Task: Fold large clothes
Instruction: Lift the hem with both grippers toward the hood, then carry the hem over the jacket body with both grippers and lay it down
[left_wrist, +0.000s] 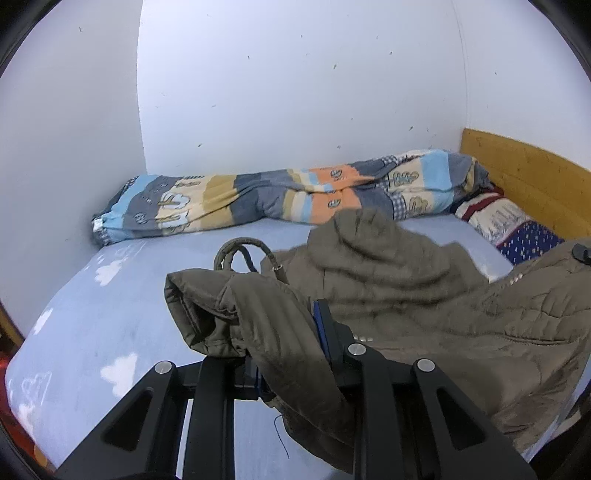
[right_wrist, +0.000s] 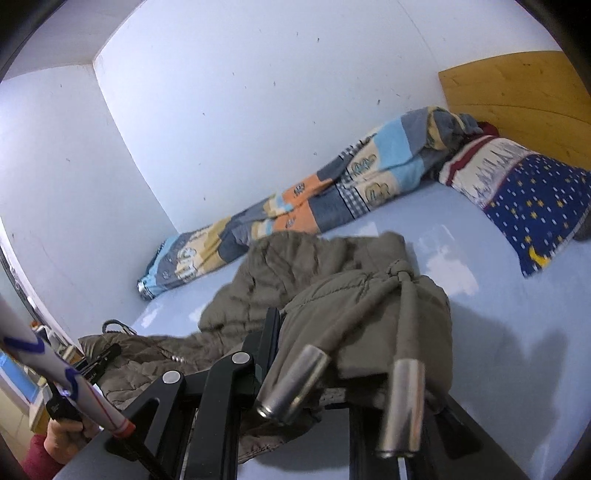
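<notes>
An olive-brown quilted jacket (left_wrist: 424, 295) lies partly lifted over the light blue bed sheet (left_wrist: 110, 325). My left gripper (left_wrist: 295, 332) is shut on a sleeve end of it, and the cuff (left_wrist: 207, 314) droops over the left finger and hides it. The right finger's blue pad (left_wrist: 320, 328) presses the fabric. In the right wrist view, my right gripper (right_wrist: 314, 332) is shut on another bunched part of the jacket (right_wrist: 332, 280). A drawstring with two metal tips (right_wrist: 402, 402) hangs over its right finger. The left gripper (right_wrist: 101, 356) shows at the lower left, gripping the jacket's far end.
A rolled patterned blanket (left_wrist: 295, 195) lies along the white wall. A starry blue pillow (right_wrist: 532, 206) rests by the wooden headboard (right_wrist: 517, 99). A person's hand (right_wrist: 62, 432) with a red sleeve and a white rod (right_wrist: 55, 380) are at the lower left.
</notes>
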